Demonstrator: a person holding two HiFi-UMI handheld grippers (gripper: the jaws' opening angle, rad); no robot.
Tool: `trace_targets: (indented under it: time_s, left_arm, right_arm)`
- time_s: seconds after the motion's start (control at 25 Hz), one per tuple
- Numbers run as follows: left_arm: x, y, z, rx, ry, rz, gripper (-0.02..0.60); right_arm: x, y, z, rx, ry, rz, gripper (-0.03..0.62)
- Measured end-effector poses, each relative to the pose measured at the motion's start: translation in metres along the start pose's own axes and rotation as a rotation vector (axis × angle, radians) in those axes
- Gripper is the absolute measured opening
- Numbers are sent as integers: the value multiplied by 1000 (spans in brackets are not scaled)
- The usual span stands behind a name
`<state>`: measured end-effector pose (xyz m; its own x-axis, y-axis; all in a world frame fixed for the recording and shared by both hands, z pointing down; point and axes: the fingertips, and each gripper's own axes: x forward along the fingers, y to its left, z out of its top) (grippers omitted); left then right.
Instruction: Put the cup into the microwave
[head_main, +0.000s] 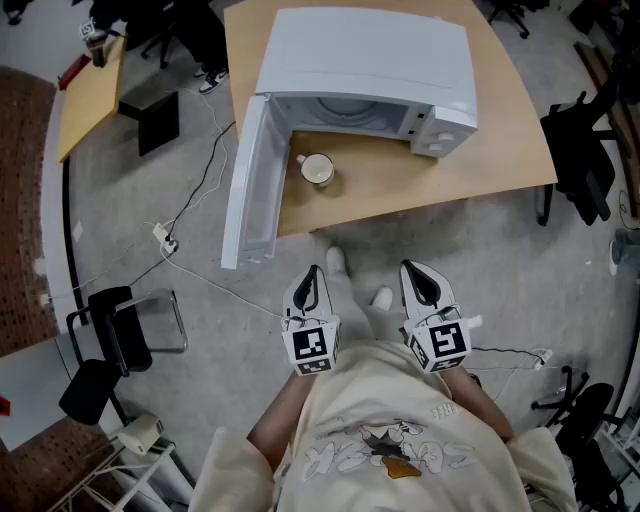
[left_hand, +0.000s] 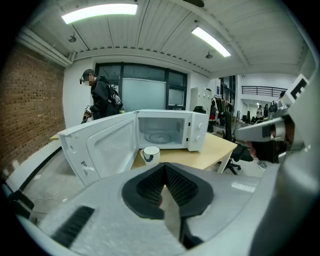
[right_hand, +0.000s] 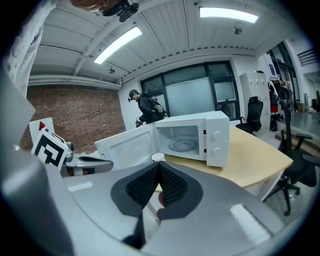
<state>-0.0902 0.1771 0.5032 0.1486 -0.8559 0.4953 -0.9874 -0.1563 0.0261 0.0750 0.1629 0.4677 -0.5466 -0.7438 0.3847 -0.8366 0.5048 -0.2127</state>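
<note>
- We list the cup (head_main: 318, 169) upright on the bench (head_main: 500, 150), just before the microwave (head_main: 365, 70), beside its open door (head_main: 250, 185).
- Left gripper (head_main: 311, 275): fingers pressed together, empty, well short of the microwave.
- Right gripper (head_main: 412, 270): fingers likewise together, empty.

Wooden table (head_main: 500, 150) carries 1 open microwave (head_main: 370, 60) and 1 cup (head_main: 318, 170) before it

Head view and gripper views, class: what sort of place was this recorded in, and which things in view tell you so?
Most likely an open-plan office or lab: rolling office chairs stand by wooden desks, strip lights run along the ceiling, and a glass partition shows behind.
</note>
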Motion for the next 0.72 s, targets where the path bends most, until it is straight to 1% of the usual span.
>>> trace_targets:
  time_s: [0.12,0.24,0.44,0.64,0.72]
  left_arm:
    - [-15,-19,-7,-25,-2,-3,4]
    - [-35,-32,-21,-40,17,-24,3]
    - [-47,-43,-5,0,-28,-100,3]
    - [-54,-33,0,-6,-51,-133,3]
    - [-54,-26,0,-4,-53,-147,3]
  right_arm:
    - [-13,1,-16,21,1,-1,5]
    - [-34,12,-25,22,8,0,5]
    - [-45,30,-20,16,-28,-19,5]
    - [-41,56,-14,73,-60,35,6]
    - [-36,62,-12,66,-65,31,6]
